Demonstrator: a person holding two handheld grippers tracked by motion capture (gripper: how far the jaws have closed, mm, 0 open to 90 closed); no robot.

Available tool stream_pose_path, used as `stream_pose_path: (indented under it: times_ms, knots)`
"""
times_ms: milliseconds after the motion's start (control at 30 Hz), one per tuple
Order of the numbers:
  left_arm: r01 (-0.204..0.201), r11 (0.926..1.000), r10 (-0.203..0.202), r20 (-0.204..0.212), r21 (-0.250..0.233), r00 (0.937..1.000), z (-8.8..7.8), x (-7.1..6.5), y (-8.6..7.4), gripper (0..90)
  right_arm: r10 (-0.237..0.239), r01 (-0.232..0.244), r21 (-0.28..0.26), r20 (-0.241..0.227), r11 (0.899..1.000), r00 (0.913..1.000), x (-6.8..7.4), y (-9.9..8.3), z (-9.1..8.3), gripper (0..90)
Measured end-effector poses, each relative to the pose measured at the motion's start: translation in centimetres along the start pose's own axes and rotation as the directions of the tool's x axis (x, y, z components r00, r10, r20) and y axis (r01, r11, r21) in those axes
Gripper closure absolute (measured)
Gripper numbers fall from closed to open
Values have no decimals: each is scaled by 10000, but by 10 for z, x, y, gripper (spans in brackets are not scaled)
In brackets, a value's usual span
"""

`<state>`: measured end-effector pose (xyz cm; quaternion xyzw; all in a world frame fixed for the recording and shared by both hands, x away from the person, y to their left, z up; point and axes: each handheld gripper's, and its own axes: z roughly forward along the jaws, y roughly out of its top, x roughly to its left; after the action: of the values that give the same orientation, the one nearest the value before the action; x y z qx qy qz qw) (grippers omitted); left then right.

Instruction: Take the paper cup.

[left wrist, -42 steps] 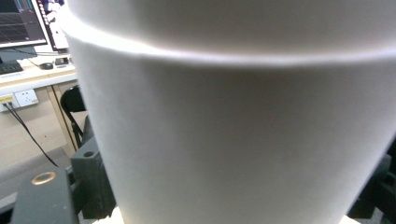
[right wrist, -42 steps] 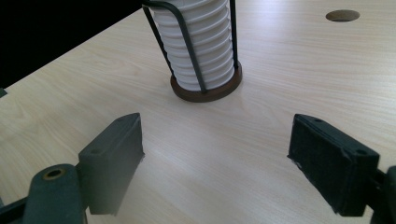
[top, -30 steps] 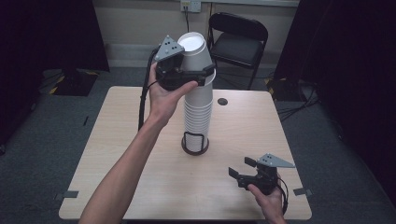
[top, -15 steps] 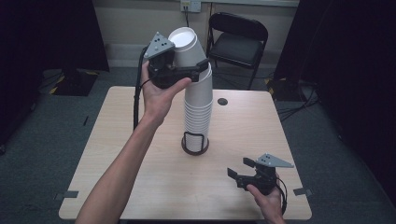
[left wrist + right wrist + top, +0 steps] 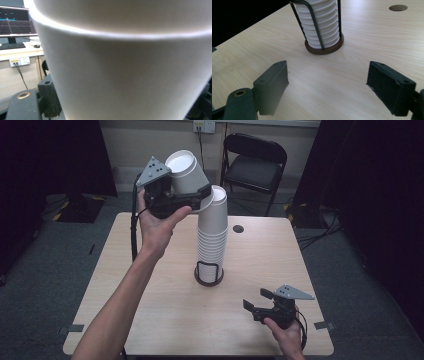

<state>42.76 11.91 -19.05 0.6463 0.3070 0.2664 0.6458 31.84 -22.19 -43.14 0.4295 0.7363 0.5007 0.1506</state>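
Observation:
A tall stack of white paper cups [image 5: 212, 235] stands upright in a wire holder with a brown base [image 5: 208, 275] at the table's middle. Above and left of the stack's top, my left gripper [image 5: 192, 195] is shut on a single white cup [image 5: 185, 170], which tilts with its mouth up and to the left. That cup's wall [image 5: 120, 70] sits close up in the left gripper view. Near the front right edge, my right gripper [image 5: 257, 302] rests low and open with nothing between its jaws. From the right gripper [image 5: 330, 85], the stack [image 5: 319, 22] and holder base [image 5: 324, 48] lie ahead.
The light wooden table [image 5: 150, 310] has a round cable hole [image 5: 238, 228] behind the stack. A black folding chair [image 5: 255, 165] stands beyond the far edge. Dark curtains hang on both sides. A monitor [image 5: 15, 21] sits on a desk in the background.
The left gripper has pulled the top cup up off the stack and swung it left, tilting it more. The right gripper has stayed put.

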Motion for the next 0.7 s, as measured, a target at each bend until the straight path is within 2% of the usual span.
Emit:
stream_pose_path:
  times_ms: [67, 267, 400, 533, 567, 633, 700]
  knots:
    - [114, 9999, -114, 35, 9, 9999, -5, 0, -2, 146, -32, 32, 102, -44, 9999, 10000, 0, 0, 0, 171]
    - [84, 9999, -84, 20, -98, 10000, -26, 1, -13, 146, -336, 336, -115, 2, 9994, 9994, 4, 1, -2, 144]
    - [129, 9999, -130, 79, 46, 9999, -38, 2, -19, 146, -493, 490, -260, -132, 9985, 9987, 7, 2, -3, 144]
    - [234, 9996, -237, 203, 135, 9995, -43, 0, -28, 146, -691, 689, -316, -58, 9971, 9976, 12, 2, -1, 146]
    - [446, 9989, -450, 277, 160, 9986, -45, 0, -33, 146, -691, 689, -294, -60, 9972, 9976, 12, 2, -1, 148]
    - [577, 9978, -594, 512, 341, 9969, -46, -1, -40, 146, -742, 741, -209, -54, 9970, 9972, 13, 2, 1, 169]
    - [531, 9974, -560, 588, 496, 9967, -46, -4, -47, 146, -791, 789, -163, -105, 9968, 9968, 15, 2, 2, 176]
